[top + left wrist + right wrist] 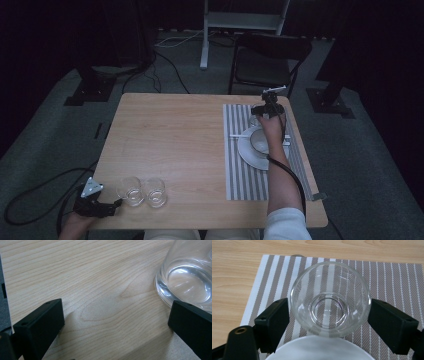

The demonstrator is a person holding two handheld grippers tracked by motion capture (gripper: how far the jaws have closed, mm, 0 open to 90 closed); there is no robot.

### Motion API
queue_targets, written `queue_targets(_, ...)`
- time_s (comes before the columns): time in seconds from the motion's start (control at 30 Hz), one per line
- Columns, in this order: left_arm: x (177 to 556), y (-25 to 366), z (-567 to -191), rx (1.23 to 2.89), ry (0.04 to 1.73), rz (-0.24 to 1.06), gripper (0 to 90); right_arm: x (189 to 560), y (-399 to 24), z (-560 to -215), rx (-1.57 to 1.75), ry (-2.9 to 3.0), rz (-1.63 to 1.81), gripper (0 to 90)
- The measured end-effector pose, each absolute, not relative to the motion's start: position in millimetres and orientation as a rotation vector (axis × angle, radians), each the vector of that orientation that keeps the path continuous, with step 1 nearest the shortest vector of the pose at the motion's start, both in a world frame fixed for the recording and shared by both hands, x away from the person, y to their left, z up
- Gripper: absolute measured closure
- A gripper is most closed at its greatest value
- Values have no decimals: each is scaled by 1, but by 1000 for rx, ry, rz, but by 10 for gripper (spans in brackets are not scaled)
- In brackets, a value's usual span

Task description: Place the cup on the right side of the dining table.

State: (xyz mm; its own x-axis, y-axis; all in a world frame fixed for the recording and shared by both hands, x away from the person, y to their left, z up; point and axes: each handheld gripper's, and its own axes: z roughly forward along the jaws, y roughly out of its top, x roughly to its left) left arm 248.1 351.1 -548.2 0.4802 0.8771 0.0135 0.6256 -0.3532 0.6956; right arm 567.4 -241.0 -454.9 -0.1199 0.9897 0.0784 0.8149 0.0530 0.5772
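there, right gripper [329, 315] fingers [273, 320] spread around glass [329, 300], plate [319, 350] just beside.

Three glasses [131, 190], one plate [248, 154], one bowl [260, 140]

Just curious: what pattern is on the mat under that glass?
Grey-brown and white stripes on the mat, clearest in the right gripper view beneath the glass.

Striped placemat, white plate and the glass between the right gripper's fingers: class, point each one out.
striped placemat [274, 270], right gripper view, a bare stripe
white plate [246, 151], high view, its left rim
glass [329, 307], right gripper view, its base
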Motion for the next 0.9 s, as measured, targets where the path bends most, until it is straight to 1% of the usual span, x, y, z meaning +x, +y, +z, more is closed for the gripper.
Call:
queue_targets(0.33,248,351,-548,2101,1234,517,8,549,-233,-438,1739,2022,788,171)
queue_targets(0.67,248,351,-548,2101,1235,517,7,527,-231,-438,1694,2034,869,161)
queue_targets(0.77,248,351,-548,2100,1236,517,7,519,-231,-439,1684,2052,928,123)
queue_targets(0.9,248,351,-548,2100,1236,517,8,507,-227,-440,1631,2098,966,123)
